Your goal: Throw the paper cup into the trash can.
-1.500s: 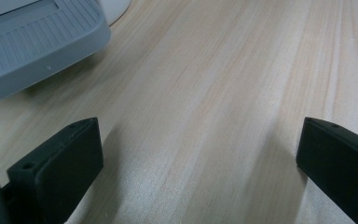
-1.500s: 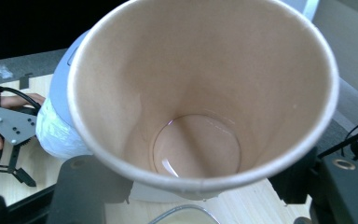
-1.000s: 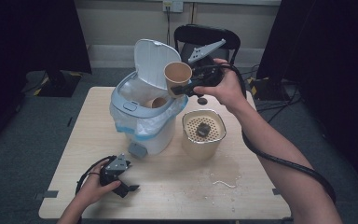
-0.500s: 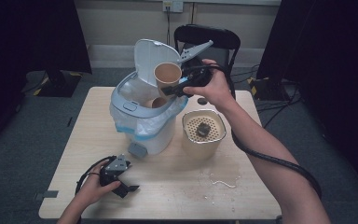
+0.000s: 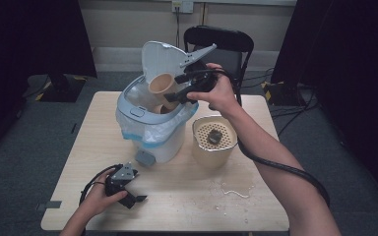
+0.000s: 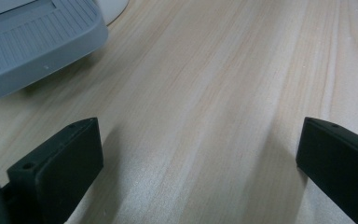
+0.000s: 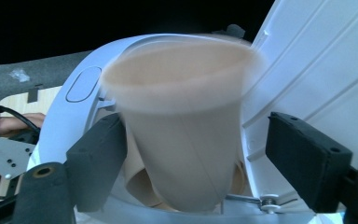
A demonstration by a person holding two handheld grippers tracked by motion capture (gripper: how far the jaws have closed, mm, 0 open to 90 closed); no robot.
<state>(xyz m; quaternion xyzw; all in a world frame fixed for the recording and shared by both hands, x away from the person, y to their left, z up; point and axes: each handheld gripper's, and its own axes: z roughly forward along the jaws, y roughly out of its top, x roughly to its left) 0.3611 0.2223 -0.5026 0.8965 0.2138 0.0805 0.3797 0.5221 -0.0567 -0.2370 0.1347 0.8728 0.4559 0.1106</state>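
Note:
A tan paper cup hangs tilted over the mouth of the white and blue pedal bin, in front of its raised lid. My right gripper is beside it. In the right gripper view the cup is blurred between the jaws of my right gripper. These jaws have just been opening: the right pad stands clear of the cup and the left is at its edge. A second cup lies inside the bin. My left gripper rests open on the table with nothing between its jaws.
A beige pot with a perforated insert holds a dark lump and stands right of the bin. A small spill wets the table near the front right. The bin's grey pedal lies just ahead of my left gripper. A black chair stands behind the table.
My right gripper carried the cup left and down, over the bin's opening, and its jaws spread wider. The left hand and gripper stayed still.

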